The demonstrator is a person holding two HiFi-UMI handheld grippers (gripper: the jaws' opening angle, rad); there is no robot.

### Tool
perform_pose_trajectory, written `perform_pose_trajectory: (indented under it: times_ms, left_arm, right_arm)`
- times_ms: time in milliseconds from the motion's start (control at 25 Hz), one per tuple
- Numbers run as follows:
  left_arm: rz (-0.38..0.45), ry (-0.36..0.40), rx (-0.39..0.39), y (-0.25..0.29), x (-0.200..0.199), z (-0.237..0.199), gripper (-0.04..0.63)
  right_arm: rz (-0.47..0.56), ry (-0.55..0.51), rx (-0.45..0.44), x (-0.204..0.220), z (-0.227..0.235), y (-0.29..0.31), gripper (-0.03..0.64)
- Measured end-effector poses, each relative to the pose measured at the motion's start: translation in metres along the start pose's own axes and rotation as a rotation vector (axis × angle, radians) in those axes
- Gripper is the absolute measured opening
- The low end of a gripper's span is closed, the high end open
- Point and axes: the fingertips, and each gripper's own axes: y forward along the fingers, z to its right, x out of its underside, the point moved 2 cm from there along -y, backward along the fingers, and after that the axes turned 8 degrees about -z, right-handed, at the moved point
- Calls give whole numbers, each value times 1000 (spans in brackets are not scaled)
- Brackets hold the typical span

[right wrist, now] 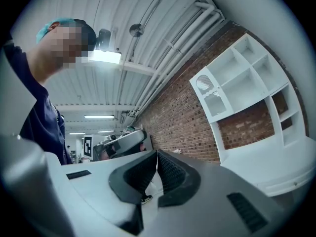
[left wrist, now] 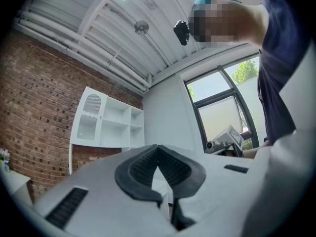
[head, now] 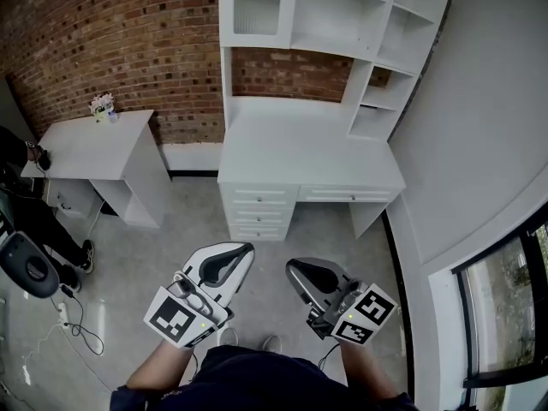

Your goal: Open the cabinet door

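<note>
At ten o'clock in the head view stood a small white side bench (head: pixel 94 139) bearing a little pot of pale flowers (head: pixel 104 105). A seated person's dark leg (head: pixel 38 221) and a black round chair (head: pixel 30 268) crowded nine o'clock, with white cables (head: pixel 73 324) trailing on the grey floor (head: pixel 145 264). The left claw (head: pixel 247 248) hung at six o'clock, jaws pressed together on nothing. Open floor separated it from the large white bench with drawers (head: pixel 308 157) at twelve o'clock. The white glazed cabinet door (head: pixel 257 8) sat shut at the top-left of the white shelf hutch (head: pixel 338 15), well apart from both claws. The right claw (head: pixel 292 269), just beside the left, was closed and empty too. A pale wall (head: pixel 479 127) and a dark-framed window (head: pixel 505 315) bounded the room from two to four o'clock.
</note>
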Motion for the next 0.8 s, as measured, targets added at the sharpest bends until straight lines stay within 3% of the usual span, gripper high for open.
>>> perform_pose_trajectory:
  times_ms: [480, 800]
  left_arm:
    - [10, 7, -32, 14, -2, 35, 8]
    - [10, -2, -50, 23, -3, 29, 8]
  right_arm:
    - [-8, 2, 4, 1, 13, -44, 26]
    - [-10, 19, -9, -1, 25, -42, 26]
